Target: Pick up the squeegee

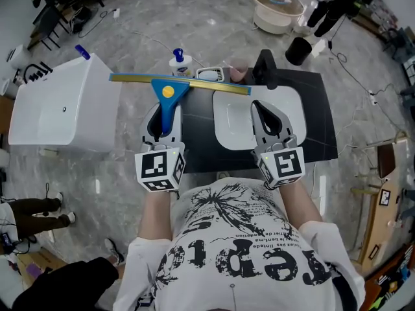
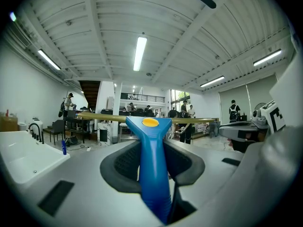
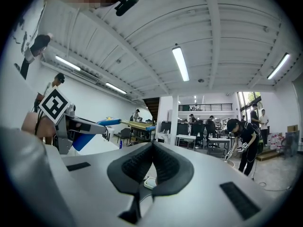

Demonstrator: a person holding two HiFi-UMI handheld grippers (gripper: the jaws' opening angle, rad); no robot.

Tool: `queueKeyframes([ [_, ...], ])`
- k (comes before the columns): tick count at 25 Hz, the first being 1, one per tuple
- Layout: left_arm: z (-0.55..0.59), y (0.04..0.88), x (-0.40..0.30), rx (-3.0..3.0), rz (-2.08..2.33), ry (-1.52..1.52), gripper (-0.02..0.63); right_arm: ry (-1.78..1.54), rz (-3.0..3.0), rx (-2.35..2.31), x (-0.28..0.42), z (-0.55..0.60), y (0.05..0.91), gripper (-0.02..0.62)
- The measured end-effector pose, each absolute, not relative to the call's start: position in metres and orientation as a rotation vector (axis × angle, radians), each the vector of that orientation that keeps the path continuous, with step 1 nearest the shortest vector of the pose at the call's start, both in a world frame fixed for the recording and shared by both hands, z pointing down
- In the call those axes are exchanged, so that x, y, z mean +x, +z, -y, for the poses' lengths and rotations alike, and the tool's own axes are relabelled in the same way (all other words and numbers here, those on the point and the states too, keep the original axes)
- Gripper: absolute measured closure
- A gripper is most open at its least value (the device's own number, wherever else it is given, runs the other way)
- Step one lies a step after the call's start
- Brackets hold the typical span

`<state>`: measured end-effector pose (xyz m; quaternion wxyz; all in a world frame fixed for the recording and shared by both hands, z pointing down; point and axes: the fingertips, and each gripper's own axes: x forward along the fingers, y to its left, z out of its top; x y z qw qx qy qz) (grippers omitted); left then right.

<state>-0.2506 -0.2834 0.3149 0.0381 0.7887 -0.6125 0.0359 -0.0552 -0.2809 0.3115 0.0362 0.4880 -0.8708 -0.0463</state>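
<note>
Now the left gripper (image 1: 162, 112) clamps its jaws on the blue handle of the squeegee (image 1: 169, 91), its long blade lying crosswise over the black counter (image 1: 318, 125), while the right gripper (image 1: 261, 107), jaws pressed together and empty, hovers over the white sink (image 1: 235, 133).

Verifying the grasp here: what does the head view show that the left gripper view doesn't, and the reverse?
Only the head view: the black counter and the white basin set in it. Only the left gripper view: the ceiling strip light. Both: the left gripper shut on the blue handle of the squeegee, the right gripper beside it.
</note>
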Motion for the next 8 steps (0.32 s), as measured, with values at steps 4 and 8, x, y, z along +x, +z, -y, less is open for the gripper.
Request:
queueKeyframes([
  [4, 0.2845, 0.317, -0.2493, 2.424, 1.873, 0.112, 0.466, -0.146, 2.662, 1.509, -0.0534, 0.2819, 0.3129, 0.583],
  [8, 0.2815, 0.3158, -0.2478, 2.433, 1.867, 0.123, 0.466, -0.145, 2.663, 1.516, -0.0525, 0.2792, 0.3112, 0.583],
])
